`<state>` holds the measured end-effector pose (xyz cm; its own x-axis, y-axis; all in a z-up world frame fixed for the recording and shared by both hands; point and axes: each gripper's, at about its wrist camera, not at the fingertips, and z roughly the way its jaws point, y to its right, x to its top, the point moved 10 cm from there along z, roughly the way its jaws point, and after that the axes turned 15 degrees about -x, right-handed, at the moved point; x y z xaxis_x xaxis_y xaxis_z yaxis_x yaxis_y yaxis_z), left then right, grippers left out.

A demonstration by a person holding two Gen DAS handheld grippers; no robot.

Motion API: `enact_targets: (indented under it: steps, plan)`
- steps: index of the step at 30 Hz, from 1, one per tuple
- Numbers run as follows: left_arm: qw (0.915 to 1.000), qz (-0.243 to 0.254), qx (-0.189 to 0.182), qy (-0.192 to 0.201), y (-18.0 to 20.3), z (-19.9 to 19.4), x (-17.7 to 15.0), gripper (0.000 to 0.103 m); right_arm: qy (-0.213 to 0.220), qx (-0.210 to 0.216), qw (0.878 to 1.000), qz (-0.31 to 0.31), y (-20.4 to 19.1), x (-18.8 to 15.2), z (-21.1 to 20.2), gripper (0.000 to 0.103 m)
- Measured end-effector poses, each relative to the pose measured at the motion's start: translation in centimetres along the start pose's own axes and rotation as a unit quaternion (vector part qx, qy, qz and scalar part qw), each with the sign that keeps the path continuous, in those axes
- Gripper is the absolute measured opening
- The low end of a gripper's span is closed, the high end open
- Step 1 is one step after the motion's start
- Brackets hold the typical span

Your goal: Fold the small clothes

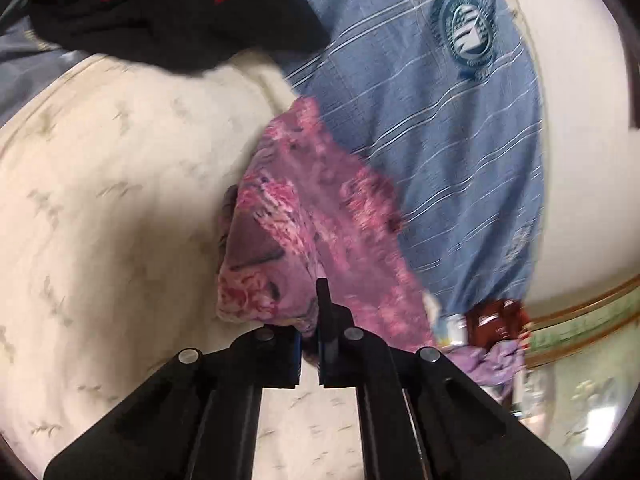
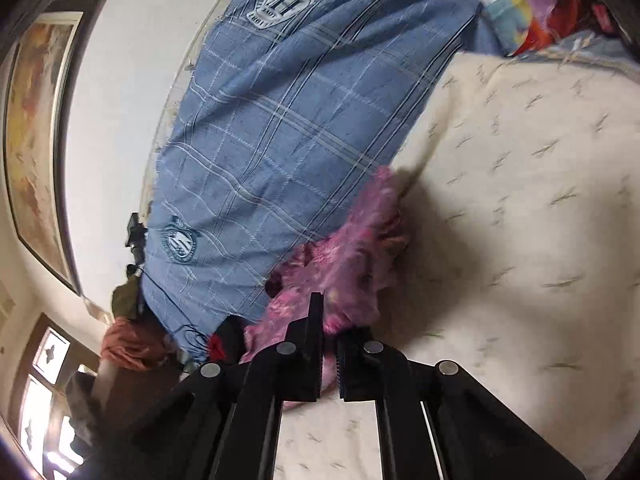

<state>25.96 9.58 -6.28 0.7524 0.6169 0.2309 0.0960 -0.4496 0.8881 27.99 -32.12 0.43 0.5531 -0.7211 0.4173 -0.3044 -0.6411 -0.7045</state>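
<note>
A small pink and purple floral garment [image 1: 316, 236] hangs bunched over the cream bedspread [image 1: 112, 208]. My left gripper [image 1: 309, 332] is shut on one edge of it; cloth covers the left finger and only the right finger tip shows. In the right wrist view the same pink garment [image 2: 352, 252] is pinched in my right gripper [image 2: 330, 336], jaws closed on the fabric. Both grippers hold it a little above the bed.
A blue checked cloth with round crests [image 1: 432, 92] lies along the bed by the white wall [image 2: 128, 92]. A black and red garment [image 1: 168, 12] sits at the far end. Mixed clothes [image 1: 492, 340] are piled nearby. A framed picture [image 2: 36, 136] hangs on the wall.
</note>
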Motion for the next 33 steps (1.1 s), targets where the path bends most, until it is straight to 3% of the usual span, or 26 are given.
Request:
enact_targets:
  steps: [3,4,6,7,9,13,15,17,19,23,25,28,33]
  plan:
    - [0.9977,-0.048,0.040,-0.026,-4.0,2.5,-0.7,0.003,-0.040,-0.075,0.996,-0.006,4.3,-1.7,2.6,0.005]
    - [0.9970,-0.065,0.027,-0.031,-4.6,3.0,-0.7,0.003,-0.059,-0.111,0.992,-0.017,5.8,-2.8,3.9,0.005]
    - [0.9975,-0.059,0.015,-0.037,-4.2,2.3,-0.3,0.005,-0.058,-0.116,0.991,-0.023,6.4,-3.6,3.9,0.005]
    - [0.9983,-0.038,0.017,-0.041,-3.5,1.5,0.1,0.006,-0.050,-0.128,0.990,-0.019,6.3,-3.5,3.1,0.015]
    - [0.9989,0.001,0.024,-0.041,-2.6,-0.4,0.6,0.010,-0.025,-0.138,0.990,-0.010,6.1,-2.5,1.0,0.019]
    - [0.9959,0.077,0.047,0.004,-1.0,-4.5,3.4,0.034,0.053,-0.138,0.988,-0.031,4.3,1.0,-2.6,0.026]
    - [0.9902,0.124,0.065,-0.001,0.2,-3.9,6.0,0.039,0.048,-0.129,0.989,-0.058,2.1,2.3,-1.4,0.033]
    - [0.9845,0.157,0.075,-0.022,1.5,-1.3,9.0,0.058,0.025,-0.110,0.990,-0.085,-0.7,3.8,1.6,0.038]
    - [0.9810,0.173,0.079,-0.038,2.1,1.5,11.9,0.066,0.008,-0.099,0.991,-0.090,-2.2,5.3,4.4,0.042]
    - [0.9787,0.152,0.097,-0.100,1.0,7.9,15.3,0.067,-0.018,-0.134,0.987,-0.086,-2.7,7.8,10.8,0.046]
    - [0.9810,0.121,0.103,-0.111,-0.3,9.2,16.1,0.067,-0.035,-0.152,0.985,-0.074,-2.0,8.8,13.5,0.048]
    - [0.9804,0.114,0.104,-0.122,-1.6,10.7,16.5,0.067,-0.049,-0.174,0.981,-0.076,-1.4,9.4,15.9,0.052]
    - [0.9782,0.134,0.063,-0.146,-0.4,12.4,14.5,0.065,-0.074,-0.188,0.972,-0.124,-2.1,8.8,19.1,0.056]
